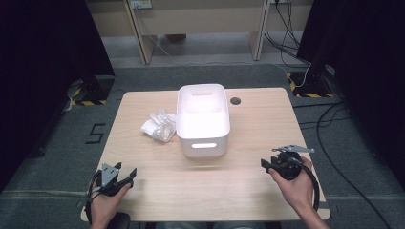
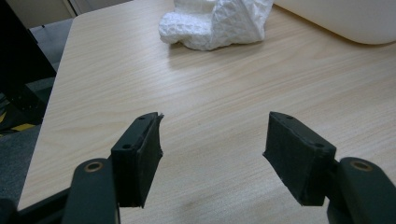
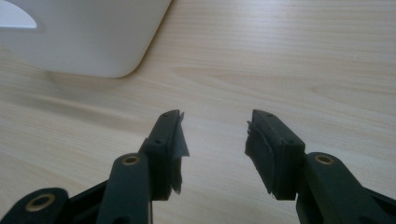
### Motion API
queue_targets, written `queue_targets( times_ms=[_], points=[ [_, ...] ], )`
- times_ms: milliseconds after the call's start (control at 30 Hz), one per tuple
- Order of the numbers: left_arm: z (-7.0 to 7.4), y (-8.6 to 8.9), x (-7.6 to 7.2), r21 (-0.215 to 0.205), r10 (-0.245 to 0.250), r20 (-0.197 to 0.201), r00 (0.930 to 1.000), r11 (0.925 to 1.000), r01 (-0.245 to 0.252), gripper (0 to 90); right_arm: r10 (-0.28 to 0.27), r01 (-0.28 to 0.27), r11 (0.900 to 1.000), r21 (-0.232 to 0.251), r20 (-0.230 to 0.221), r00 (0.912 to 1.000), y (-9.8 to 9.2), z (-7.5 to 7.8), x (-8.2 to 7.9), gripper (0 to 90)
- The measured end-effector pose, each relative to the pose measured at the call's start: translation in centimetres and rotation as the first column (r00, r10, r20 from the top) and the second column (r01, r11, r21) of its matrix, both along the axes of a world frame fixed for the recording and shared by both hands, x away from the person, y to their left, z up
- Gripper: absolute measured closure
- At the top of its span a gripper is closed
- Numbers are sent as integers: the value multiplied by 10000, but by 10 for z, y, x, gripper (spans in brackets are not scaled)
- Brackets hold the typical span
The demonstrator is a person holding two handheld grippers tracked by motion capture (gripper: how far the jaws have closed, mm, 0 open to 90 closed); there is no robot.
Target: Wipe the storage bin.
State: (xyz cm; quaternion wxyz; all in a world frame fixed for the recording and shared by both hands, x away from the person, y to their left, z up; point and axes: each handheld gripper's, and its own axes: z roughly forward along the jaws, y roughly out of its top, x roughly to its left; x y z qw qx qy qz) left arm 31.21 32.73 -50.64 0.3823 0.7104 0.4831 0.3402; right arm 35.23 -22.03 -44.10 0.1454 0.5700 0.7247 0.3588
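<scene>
- The left gripper (image 1: pixel 125 180) is held with its jaws wide apart and nothing between them, low over the table (image 1: pixel 157 191) near its front left corner.
- The right gripper (image 1: pixel 265 164) is likewise parted and empty, near the front right edge.
- The crumpled white wrapping (image 1: pixel 159 125) lies at about one o'clock from the left gripper, well apart from it, touching or just beside the left wall of the white bin (image 1: pixel 202 119).
- The reach is probably best made low, with the jaws kept wide and closed on the bulk of the wrapping rather than a loose edge.
- The wrapping's creased texture (image 2: pixel 217 21) is seen in the left gripper view; the bin's handle slot (image 3: pixel 17 16) is seen in the right gripper view.
</scene>
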Motion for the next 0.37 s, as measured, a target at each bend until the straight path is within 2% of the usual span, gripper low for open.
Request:
queue_targets(
  times_ms=[367],
  points=[
    [-2, 1, 2, 95, 133, -27, 9999, 9999, -133, 344, -79, 81, 9997, 215, -74, 9999, -1, -4, 6, 507]
  ],
)
